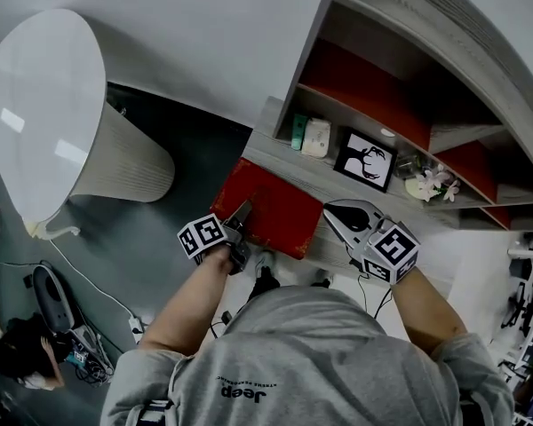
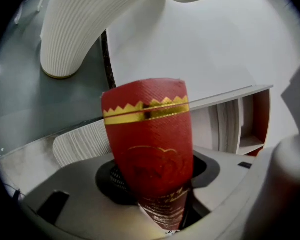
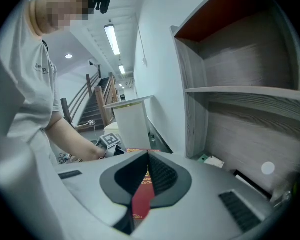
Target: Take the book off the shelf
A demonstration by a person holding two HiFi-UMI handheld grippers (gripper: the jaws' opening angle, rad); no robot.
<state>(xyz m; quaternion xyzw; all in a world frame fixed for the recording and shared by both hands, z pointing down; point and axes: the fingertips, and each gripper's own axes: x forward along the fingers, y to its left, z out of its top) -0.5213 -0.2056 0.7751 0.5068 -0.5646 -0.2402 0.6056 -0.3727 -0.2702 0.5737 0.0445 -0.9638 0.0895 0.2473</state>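
Red book [image 1: 271,207] sits at frame centre, over the front ledge of the grey wood-grain shelf [image 1: 338,180]. Left gripper [image 1: 244,216] pinches its left edge and right gripper [image 1: 331,209] pinches its right corner. Dark floor [image 1: 186,149] and white ribbed table [image 1: 124,162] are at left.

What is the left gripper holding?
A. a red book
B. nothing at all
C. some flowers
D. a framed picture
A: the left gripper has its jaws closed on the red book, which stands up right between them in the left gripper view.
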